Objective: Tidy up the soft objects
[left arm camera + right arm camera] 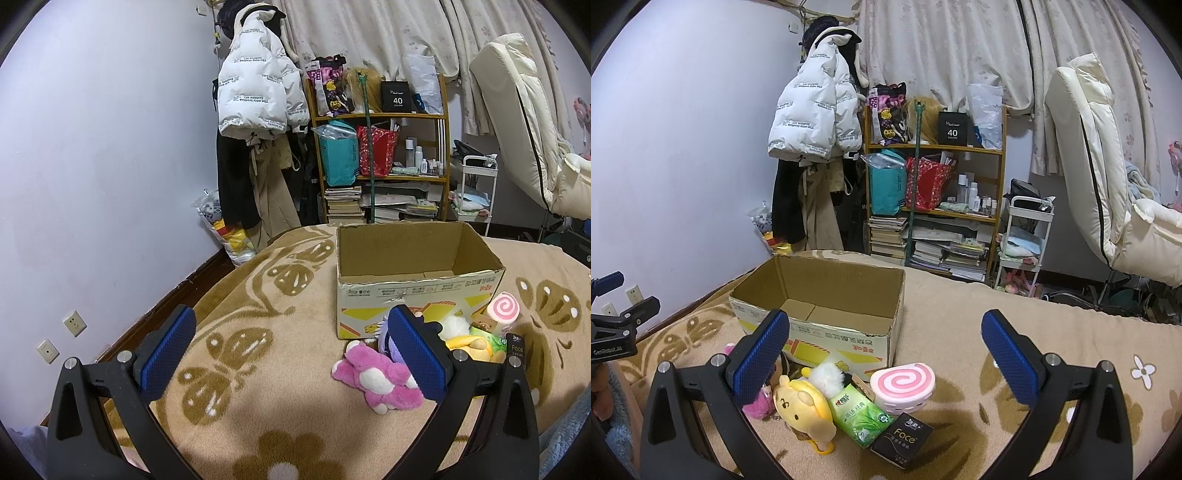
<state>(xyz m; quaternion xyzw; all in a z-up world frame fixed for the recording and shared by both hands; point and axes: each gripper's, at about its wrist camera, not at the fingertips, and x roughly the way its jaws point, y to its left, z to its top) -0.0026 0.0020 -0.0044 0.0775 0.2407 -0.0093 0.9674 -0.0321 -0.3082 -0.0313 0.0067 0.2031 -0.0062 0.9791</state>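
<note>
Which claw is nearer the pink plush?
Left, as far as these views show. The left claw hangs open with the pink plush at its right finger. The right claw is open further right, the plush peeking from behind its left finger.

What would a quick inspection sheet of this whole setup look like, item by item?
Surface: beige patterned blanket over a bed.
Job's things: open cardboard box, empty; in front of it a pink plush, yellow plush, pink swirl cushion, white fluffy toy.
Clutter: green tissue pack and black Face pack among the toys.
Grippers: left gripper open, holding nothing; right gripper open, holding nothing.
Cables: nothing seen.
Surroundings: wooden shelf with bags, bottles and books; white puffer jacket hanging; curtains; cream recliner; small white cart.
</note>
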